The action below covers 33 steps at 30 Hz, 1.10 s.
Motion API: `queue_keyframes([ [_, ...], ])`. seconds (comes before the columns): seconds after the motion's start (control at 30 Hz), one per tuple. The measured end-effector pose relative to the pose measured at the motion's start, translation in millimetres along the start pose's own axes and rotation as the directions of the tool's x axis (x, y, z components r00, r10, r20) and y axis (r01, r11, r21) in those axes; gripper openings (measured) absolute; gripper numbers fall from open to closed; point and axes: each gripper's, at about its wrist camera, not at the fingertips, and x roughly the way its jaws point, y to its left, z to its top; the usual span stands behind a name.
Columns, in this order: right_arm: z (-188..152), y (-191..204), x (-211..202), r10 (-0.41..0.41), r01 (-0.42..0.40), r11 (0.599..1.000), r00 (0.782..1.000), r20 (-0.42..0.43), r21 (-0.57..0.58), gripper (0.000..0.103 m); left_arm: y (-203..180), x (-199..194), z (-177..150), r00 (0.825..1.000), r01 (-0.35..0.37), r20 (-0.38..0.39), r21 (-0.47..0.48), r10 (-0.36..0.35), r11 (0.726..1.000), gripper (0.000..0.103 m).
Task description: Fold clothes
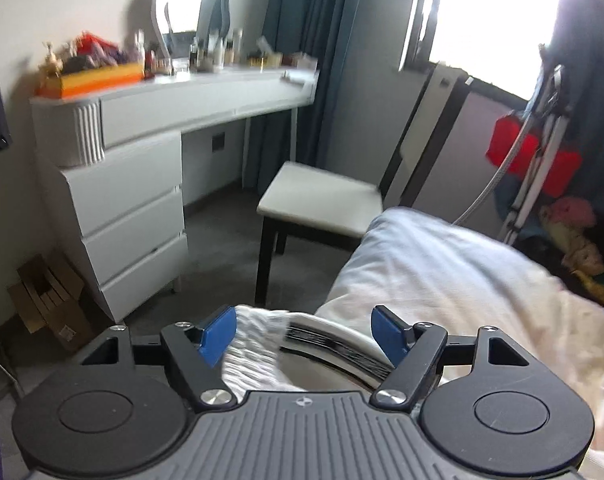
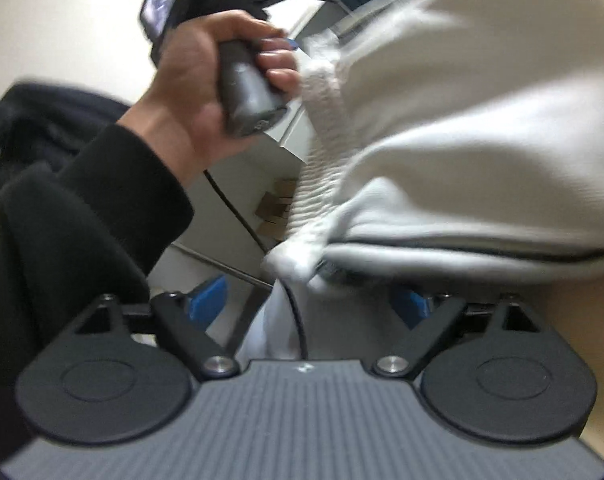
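Hanging unfolded at two o'clock, the white sweatshirt (image 2: 461, 120) lies between both spread-fingered grippers (image 1: 303, 334) (image 2: 309, 304), every fold undone.

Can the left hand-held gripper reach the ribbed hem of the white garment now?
Probably yes: the left hand-held gripper is open, and the ribbed hem of the white garment already lies between its blue pads, nothing blocking.

White ribbed-hem garment (image 2: 441, 120), bunched, lifted in the air
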Motion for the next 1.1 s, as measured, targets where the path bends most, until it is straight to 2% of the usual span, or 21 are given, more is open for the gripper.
queue_keyframes([
  [0.2,-13,37,-78,-0.092,0.108,0.978,0.991,0.097,-0.176,0.088,-42,-95,-35,0.992,0.116,0.049,0.04,-0.118,0.992,0.081],
  [0.3,1,21,-133,-0.16,0.2,0.958,0.968,0.196,-0.207,0.088,-73,-139,-63,0.984,0.164,0.059,0.077,-0.168,0.984,0.081],
  [0.43,-1,14,-182,-0.281,0.358,0.912,0.901,0.331,-0.2,0.088,-118,-197,-108,0.971,0.199,0.102,0.154,-0.216,0.968,0.081],
  [0.53,-3,2,-217,-0.36,0.465,0.864,0.838,0.41,-0.192,0.088,-147,-229,-139,0.96,0.232,0.116,0.191,-0.257,0.954,0.081],
  [0.73,-13,-37,-287,-0.437,0.575,0.807,0.733,0.521,-0.133,0.088,-193,-260,-181,0.933,0.328,0.077,0.214,-0.351,0.92,0.081],
  [0.83,-9,-61,-292,-0.482,0.616,0.785,0.674,0.56,-0.067,0.088,-218,-267,-192,0.919,0.369,0.054,0.231,-0.391,0.9,0.082],
  [0.9,-7,-73,-300,-0.501,0.63,0.776,0.65,0.572,-0.037,0.088,-239,-265,-193,0.914,0.381,0.04,0.257,-0.403,0.888,0.082],
  [0.97,-5,-85,-308,-0.505,0.631,0.776,0.634,0.586,-0.015,0.088,-259,-257,-189,0.917,0.368,0.043,0.296,-0.397,0.881,0.082],
  [1.07,-3,-107,-319,-0.523,0.624,0.78,0.61,0.596,0.046,0.088,-287,-226,-175,0.923,0.341,0.051,0.351,-0.382,0.872,0.082],
  [1.1,-3,-116,-322,-0.531,0.615,0.785,0.607,0.591,0.073,0.088,-297,-214,-169,0.927,0.327,0.053,0.366,-0.371,0.871,0.082],
])
